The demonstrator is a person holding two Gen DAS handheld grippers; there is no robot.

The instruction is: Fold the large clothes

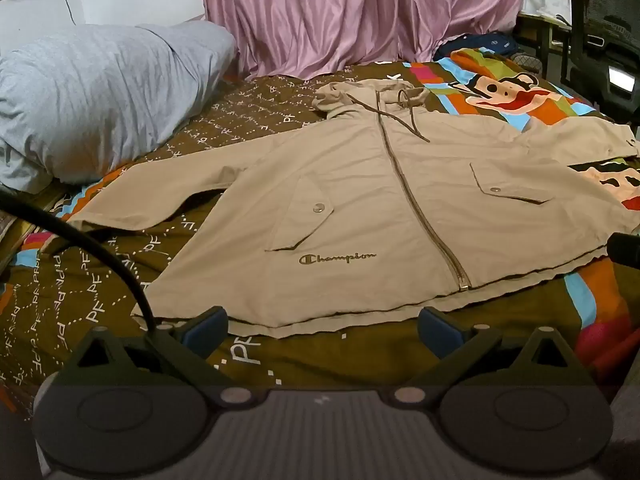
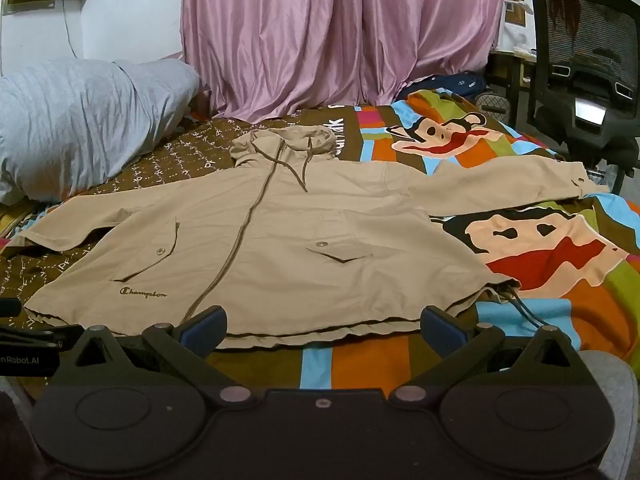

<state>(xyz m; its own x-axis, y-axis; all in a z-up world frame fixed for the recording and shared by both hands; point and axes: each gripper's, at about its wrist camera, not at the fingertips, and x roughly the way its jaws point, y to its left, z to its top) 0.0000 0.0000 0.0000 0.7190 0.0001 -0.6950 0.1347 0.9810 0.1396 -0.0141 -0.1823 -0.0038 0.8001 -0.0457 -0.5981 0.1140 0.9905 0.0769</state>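
A tan hooded jacket point(image 1: 360, 208) lies spread flat, front up, on the bed, zipped, with both sleeves stretched out sideways and the hood toward the curtain. The right wrist view shows the same jacket point(image 2: 280, 248) with its hem nearest the camera. My left gripper point(image 1: 323, 330) hovers just short of the hem, open, nothing between its blue pads. My right gripper point(image 2: 323, 330) hangs over the hem's middle-right part, open and empty too. A hem drawstring point(image 2: 524, 312) trails off the jacket's right corner.
The bedspread point(image 2: 360, 364) is brown with bright stripes and cartoon monkey faces. A grey pillow point(image 1: 100, 96) lies at the far left. Pink curtains point(image 1: 360, 12) hang behind the bed. A black mesh office chair point(image 2: 588, 60) stands at the right. A black cable point(image 1: 100, 248) arcs past the left gripper.
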